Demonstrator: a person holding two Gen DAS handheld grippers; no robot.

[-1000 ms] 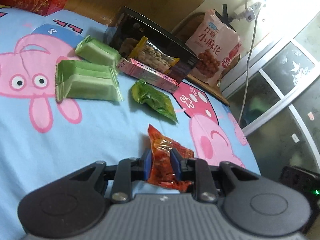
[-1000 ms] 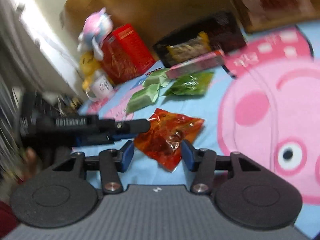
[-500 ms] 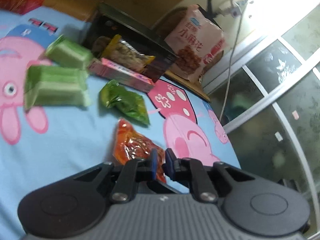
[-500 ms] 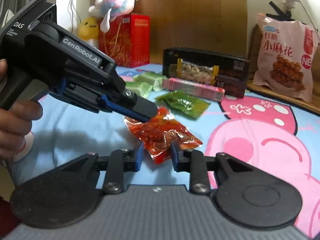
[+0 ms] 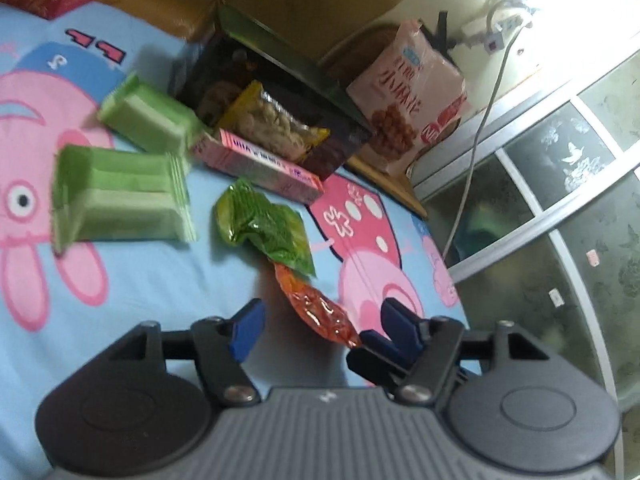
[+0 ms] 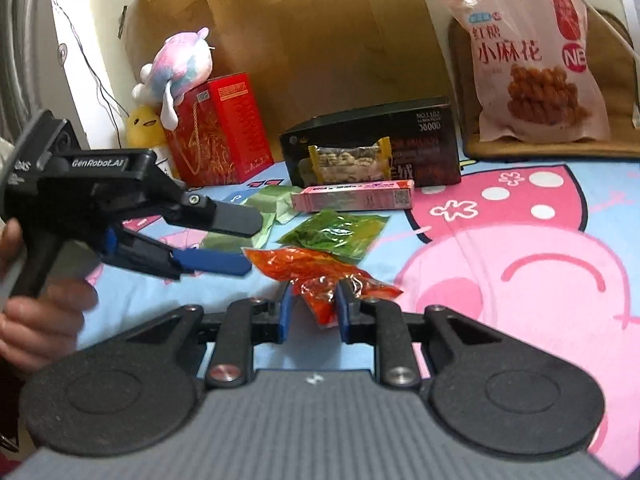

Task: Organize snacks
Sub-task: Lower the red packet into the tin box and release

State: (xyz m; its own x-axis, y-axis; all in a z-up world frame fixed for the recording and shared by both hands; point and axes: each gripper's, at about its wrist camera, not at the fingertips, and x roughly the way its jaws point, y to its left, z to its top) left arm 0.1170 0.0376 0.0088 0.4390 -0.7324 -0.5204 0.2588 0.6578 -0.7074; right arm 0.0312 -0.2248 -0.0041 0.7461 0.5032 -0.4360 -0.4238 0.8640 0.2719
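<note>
Gaping beside the snack, the left gripper [image 6: 240, 240] has just spread its fingers and holds nothing. Rightward, the right gripper [image 6: 312, 312] has been closing its fingers on the orange snack packet [image 6: 320, 276], above the cartoon bedsheet [image 6: 520, 280], touching the green packet [image 6: 336, 234].

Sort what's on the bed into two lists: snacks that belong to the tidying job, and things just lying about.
Job:
red packet, clamped in the right gripper
green packet
pink box
two green wafer packs
nut packet
black box
big pink bag

Lying about:
plush toys
red carton
cardboard
cable
</note>
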